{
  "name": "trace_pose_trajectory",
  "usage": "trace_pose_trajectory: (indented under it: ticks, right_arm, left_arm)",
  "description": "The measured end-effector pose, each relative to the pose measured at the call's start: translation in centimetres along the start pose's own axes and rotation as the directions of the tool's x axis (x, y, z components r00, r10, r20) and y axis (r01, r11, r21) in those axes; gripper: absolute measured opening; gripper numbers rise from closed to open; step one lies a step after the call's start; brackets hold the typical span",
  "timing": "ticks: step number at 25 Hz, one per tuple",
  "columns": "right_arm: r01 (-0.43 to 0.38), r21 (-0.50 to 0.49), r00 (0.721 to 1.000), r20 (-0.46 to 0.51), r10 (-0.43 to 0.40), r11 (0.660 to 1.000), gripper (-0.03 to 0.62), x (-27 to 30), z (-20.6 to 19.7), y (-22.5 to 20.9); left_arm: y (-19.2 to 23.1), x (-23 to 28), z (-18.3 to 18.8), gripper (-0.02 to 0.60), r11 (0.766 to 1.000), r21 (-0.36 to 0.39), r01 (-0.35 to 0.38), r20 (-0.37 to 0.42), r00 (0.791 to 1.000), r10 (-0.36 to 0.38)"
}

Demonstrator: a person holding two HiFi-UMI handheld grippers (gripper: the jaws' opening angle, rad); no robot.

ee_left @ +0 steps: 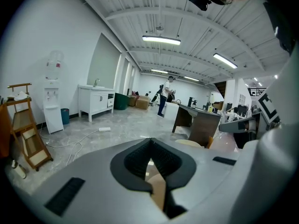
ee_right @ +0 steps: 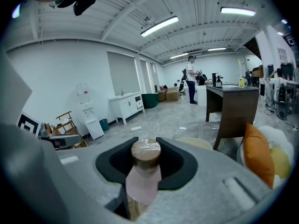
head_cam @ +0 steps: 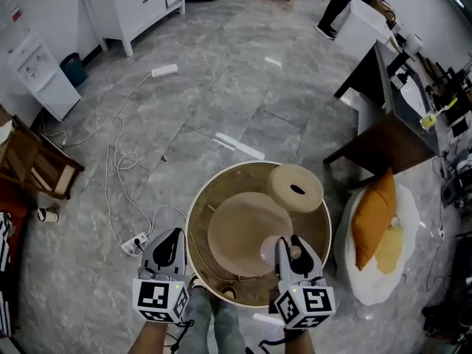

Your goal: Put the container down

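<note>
Now left hand-held gripper (head_cam: 174, 240) clamps rim of round beige container (head_cam: 200, 201); right hand-held gripper (head_cam: 293, 251) grips brown-capped pink bottle (ee_right: 142, 181) at same rim.

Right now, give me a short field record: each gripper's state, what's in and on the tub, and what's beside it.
left gripper: closed on a thin tan edge, apparently the rim of the round beige tub
right gripper: clamped on pale pink bottle with brown round cap
inside tub: round tan disc
on tub's rim: round woven pad with a dark slot
right of tub: orange pillow on white cushion
</note>
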State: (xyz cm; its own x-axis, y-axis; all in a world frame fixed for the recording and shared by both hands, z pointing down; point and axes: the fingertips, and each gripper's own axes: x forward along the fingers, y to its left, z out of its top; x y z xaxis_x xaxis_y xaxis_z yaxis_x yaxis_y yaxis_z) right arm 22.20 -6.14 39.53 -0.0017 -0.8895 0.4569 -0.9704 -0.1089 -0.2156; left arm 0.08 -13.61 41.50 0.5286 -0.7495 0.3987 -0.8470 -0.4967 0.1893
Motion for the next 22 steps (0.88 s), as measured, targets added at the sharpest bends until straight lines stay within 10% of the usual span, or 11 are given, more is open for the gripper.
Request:
trace_pose_trajectory:
  ticks: [22]
  right_arm:
    - [-0.195, -0.133, 0.969, -0.181, 0.17, 0.972, 0.123, 6.9, -14.9, 5.0]
  left_arm:
    - [7.2, 0.0, -15.1, 0.005, 0.991, -0.068, -0.113, -0.113, 0.988, 0.105]
